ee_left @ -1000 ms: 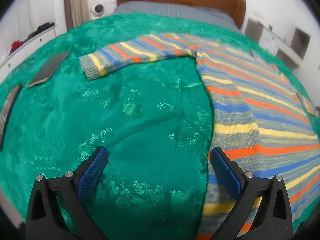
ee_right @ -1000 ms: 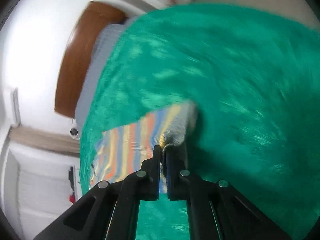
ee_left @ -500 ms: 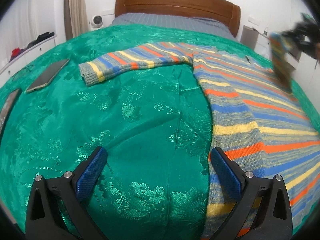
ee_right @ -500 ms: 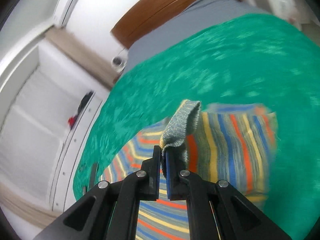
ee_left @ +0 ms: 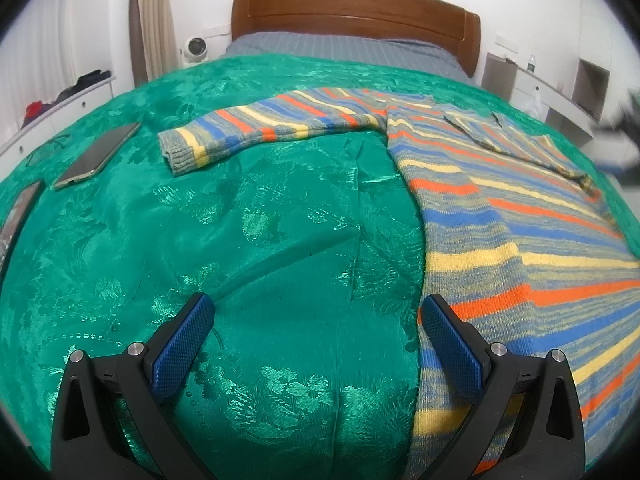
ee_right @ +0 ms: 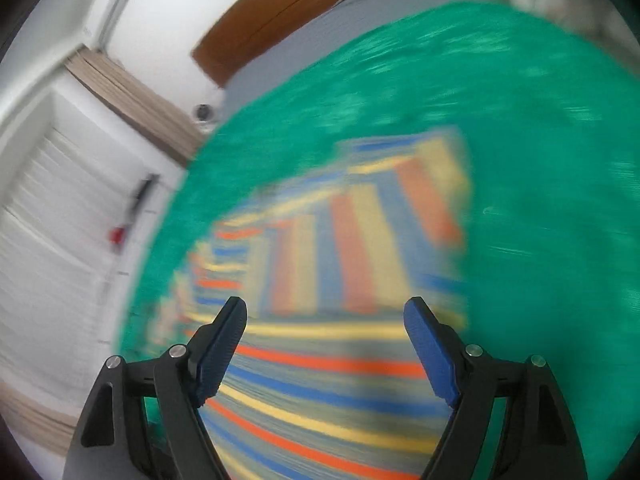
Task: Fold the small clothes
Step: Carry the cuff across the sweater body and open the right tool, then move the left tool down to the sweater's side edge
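A striped knit sweater [ee_left: 520, 208] in orange, yellow, blue and grey lies flat on the green bedspread [ee_left: 260, 240]. Its left sleeve [ee_left: 260, 128] stretches out to the left. Its right sleeve [ee_left: 516, 140] lies folded across the body. My left gripper [ee_left: 316, 320] is open and empty, low over the bedspread at the sweater's left hem edge. My right gripper [ee_right: 324, 316] is open and empty above the sweater [ee_right: 340, 320], which is motion-blurred in the right wrist view, with the folded sleeve [ee_right: 400, 220] ahead of the fingers.
Two phones lie on the bedspread at the left, one [ee_left: 98, 156] further in and one [ee_left: 20, 216] at the edge. A wooden headboard [ee_left: 352, 8] and grey sheet are at the back. White drawers [ee_left: 60, 104] stand left, shelving [ee_left: 560, 88] right.
My right gripper carried the right sleeve's cuff over the sweater's body, then opened and let it go; the sleeve now lies folded across the body. My left gripper has stayed open in place.
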Tool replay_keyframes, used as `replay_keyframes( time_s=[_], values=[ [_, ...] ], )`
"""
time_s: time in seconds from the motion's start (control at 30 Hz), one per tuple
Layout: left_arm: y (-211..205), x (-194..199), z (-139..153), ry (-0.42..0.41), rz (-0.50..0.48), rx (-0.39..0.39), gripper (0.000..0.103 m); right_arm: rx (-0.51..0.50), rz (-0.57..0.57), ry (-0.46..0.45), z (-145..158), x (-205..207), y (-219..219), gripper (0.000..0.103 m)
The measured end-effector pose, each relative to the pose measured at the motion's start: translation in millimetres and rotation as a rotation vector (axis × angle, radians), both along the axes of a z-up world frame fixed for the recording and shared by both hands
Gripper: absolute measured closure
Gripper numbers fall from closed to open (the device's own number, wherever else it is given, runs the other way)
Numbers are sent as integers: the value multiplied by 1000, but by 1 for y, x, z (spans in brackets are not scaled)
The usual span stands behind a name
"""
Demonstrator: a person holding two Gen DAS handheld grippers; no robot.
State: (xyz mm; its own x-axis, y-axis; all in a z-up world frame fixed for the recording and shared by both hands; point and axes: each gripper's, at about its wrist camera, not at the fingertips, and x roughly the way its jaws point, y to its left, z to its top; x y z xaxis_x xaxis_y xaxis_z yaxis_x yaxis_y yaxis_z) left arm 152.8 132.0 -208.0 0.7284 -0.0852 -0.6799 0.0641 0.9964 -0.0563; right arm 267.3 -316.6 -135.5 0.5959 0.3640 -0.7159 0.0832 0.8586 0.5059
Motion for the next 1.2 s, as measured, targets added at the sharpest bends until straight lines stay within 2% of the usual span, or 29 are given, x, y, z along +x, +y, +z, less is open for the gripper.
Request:
replay_keyframes(
  time_s=[0.07, 0.17, 0.3, 0.4, 0.5, 0.7, 0.9, 0.93, 1.0, 1.07, 1.13, 1.2],
  values=[
    [0, 0, 0, -1, 1, 0, 0, -105, -38, -2, -10, -36, -23, 22],
    [0, 1, 0, -5, 4, -1, 0, -215, -87, -57, -16, -87, -51, 22],
    [0, 0, -1, -12, 6, -4, 0, -255, -149, -138, -18, -139, -69, 22],
    [1, -2, 0, -13, 4, -9, 0, -278, -173, -131, -31, -162, -79, 20],
    [2, -4, 0, -12, 4, -9, 0, -295, -183, -113, -49, -167, -79, 20],
    [1, -4, 0, -2, 6, -3, 0, -351, -169, -116, -59, -161, -68, 9],
    [0, -3, 3, 26, 12, 4, 0, -342, -164, -126, -63, -163, -69, 8],
    [1, -4, 7, 46, 14, -8, 0, -340, -164, -127, -63, -163, -70, 8],
    [8, -2, 22, 93, -23, -79, 1, -341, -162, -126, -64, -163, -70, 7],
    [21, 6, 43, 93, -37, -153, 1, -342, -158, -130, -64, -163, -69, 5],
    [38, 22, 63, 84, -24, -195, 1, -345, -155, -133, -65, -162, -69, 4],
    [69, 56, 82, 101, 15, -248, 1, -342, -154, -136, -65, -162, -70, 4]
  ],
)
